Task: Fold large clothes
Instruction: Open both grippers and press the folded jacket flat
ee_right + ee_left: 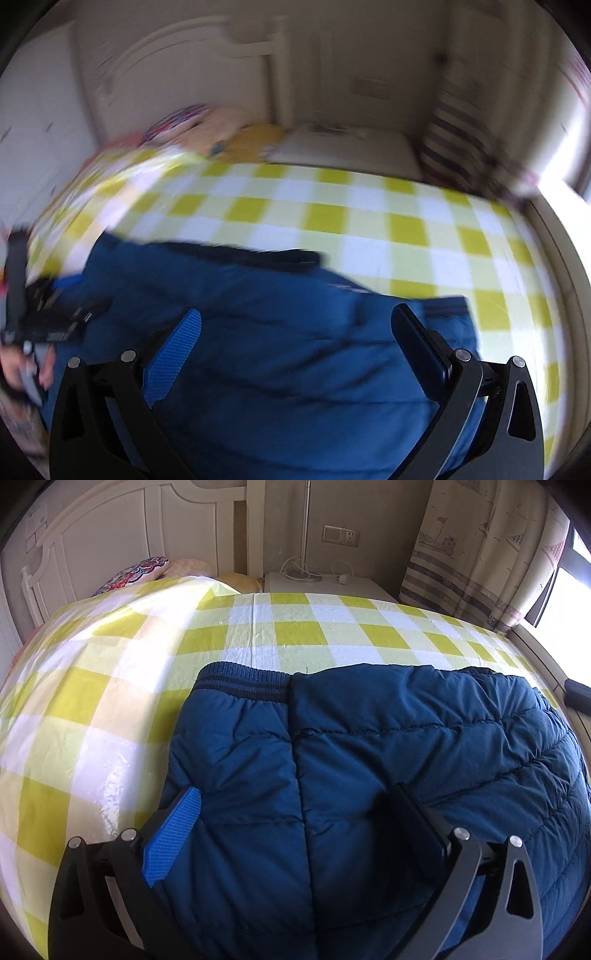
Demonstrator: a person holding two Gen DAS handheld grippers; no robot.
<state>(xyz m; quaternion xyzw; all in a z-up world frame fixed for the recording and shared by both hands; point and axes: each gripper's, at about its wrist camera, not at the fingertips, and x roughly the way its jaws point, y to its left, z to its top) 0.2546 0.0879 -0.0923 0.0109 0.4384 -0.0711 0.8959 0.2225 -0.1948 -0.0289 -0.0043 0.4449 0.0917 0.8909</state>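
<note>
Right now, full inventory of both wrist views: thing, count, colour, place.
padded jacket: 1, dark blue, lying on the bed under both grippers
ribbed hem: 1, navy, jacket's far left edge
checked sheet: 1, yellow and white, covering the bed
pillows: at least 3, one patterned, one pink, one yellow, at the headboard
headboard: 1, white, far left
nightstand: 1, white, beyond the bed
cable: 1, white, on the nightstand
wall socket: 1, cream, above the nightstand
curtain: 1, beige with boat print, far right
left gripper: open, over the jacket
right gripper: open, over the jacket; view blurred
hand: 1, left edge of right wrist view
</note>
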